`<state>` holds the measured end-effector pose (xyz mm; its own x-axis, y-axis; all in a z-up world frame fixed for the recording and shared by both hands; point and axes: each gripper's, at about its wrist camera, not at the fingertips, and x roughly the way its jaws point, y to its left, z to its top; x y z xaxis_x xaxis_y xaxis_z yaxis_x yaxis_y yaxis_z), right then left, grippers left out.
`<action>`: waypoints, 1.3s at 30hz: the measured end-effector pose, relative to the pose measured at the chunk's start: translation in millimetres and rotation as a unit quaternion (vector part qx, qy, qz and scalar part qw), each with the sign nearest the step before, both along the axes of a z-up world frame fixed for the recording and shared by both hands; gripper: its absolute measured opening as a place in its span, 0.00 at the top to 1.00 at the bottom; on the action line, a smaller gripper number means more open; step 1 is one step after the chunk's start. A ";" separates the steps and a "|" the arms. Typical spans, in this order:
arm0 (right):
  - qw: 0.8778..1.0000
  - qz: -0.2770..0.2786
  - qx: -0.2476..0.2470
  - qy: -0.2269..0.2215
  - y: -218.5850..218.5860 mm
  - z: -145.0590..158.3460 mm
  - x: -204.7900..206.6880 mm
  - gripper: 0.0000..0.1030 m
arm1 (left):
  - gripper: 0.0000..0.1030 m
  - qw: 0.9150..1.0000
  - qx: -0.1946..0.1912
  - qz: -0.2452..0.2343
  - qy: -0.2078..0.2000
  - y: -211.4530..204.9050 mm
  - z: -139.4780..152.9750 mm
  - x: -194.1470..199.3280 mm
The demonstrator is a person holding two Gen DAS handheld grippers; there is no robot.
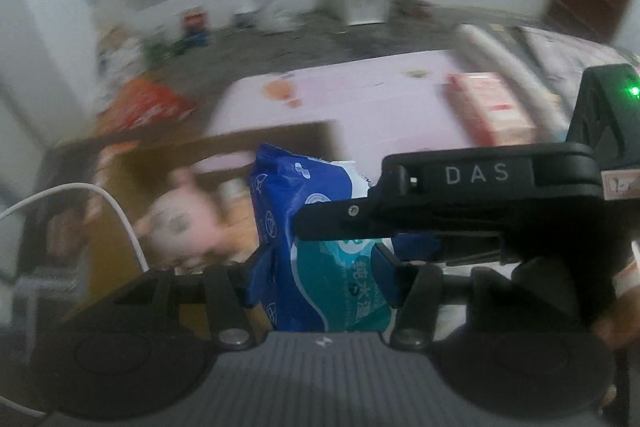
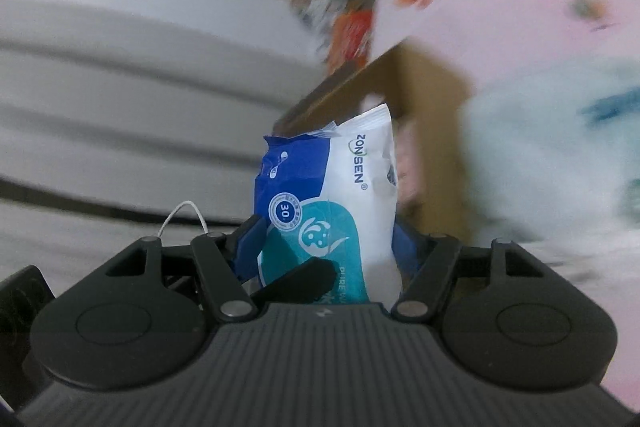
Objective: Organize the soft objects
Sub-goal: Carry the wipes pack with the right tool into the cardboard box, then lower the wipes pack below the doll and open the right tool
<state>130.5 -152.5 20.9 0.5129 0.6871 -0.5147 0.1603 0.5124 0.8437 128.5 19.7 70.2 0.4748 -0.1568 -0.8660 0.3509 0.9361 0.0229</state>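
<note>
A: Above the cardboard box [image 1: 120, 195], at its table-side edge, both tools clamp one thing: the wet-wipe pack [image 1: 304, 227] stands pinched in the left gripper [image 1: 324, 267], and the right gripper [image 2: 324, 247] squeezes the same pack from its own side.

B: So neither has open jaws?

A: No. Each pair of pads presses the soft wrapper; the right tool's finger [image 1: 340, 219] crosses in front of the pack in the left view.

B: What's already in the box?

A: A pink plush toy [image 1: 184, 223], below and left of the pack. Both views are blurred, so little else is certain.

B: Then how to finish well?

A: My judgement: carry it over the box's open middle, lower it beside the toy, and release both grips together so the limp pack doesn't twist or catch the box wall.
</note>
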 end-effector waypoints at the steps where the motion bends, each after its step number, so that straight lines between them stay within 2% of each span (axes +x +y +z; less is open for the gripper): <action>1: 1.000 0.015 0.002 0.005 18.4 -1.8 7.4 0.35 | 0.47 1.000 0.006 0.013 0.003 14.7 -4.0 2.2; 6: 0.996 0.074 0.005 0.043 98.9 -27.3 35.7 0.34 | 0.47 0.997 0.023 0.057 0.045 75.0 -42.7 17.5; 10: 0.990 0.101 -0.018 0.093 147.5 -60.0 50.1 0.34 | 0.46 0.994 0.026 0.070 0.086 105.8 -82.7 35.1; 15: 0.984 0.104 -0.036 0.140 175.9 -101.0 60.6 0.34 | 0.46 0.990 0.026 0.072 0.114 130.3 -122.0 50.7; 18: 0.983 0.093 -0.042 0.154 186.6 -114.0 66.6 0.34 | 0.46 0.991 0.031 0.065 0.116 134.7 -137.6 59.5; 23: 0.983 0.087 -0.049 0.157 197.3 -122.4 72.0 0.34 | 0.46 0.991 0.050 0.053 0.109 134.0 -145.1 60.8; 30: 0.985 0.097 -0.056 0.134 217.2 -127.6 80.7 0.33 | 0.44 0.991 0.088 0.033 0.093 127.3 -144.0 49.5; 33: 0.986 0.095 -0.047 0.128 218.0 -130.5 82.0 0.32 | 0.37 0.991 0.095 0.038 0.084 127.6 -139.1 45.4; 37: 0.988 0.088 -0.016 0.123 202.7 -130.4 70.0 0.32 | 0.31 0.992 0.081 0.053 0.083 135.8 -129.5 42.5; 39: 0.990 0.080 0.001 0.119 202.9 -130.5 70.3 0.31 | 0.31 0.991 0.072 0.062 0.089 139.6 -127.2 41.6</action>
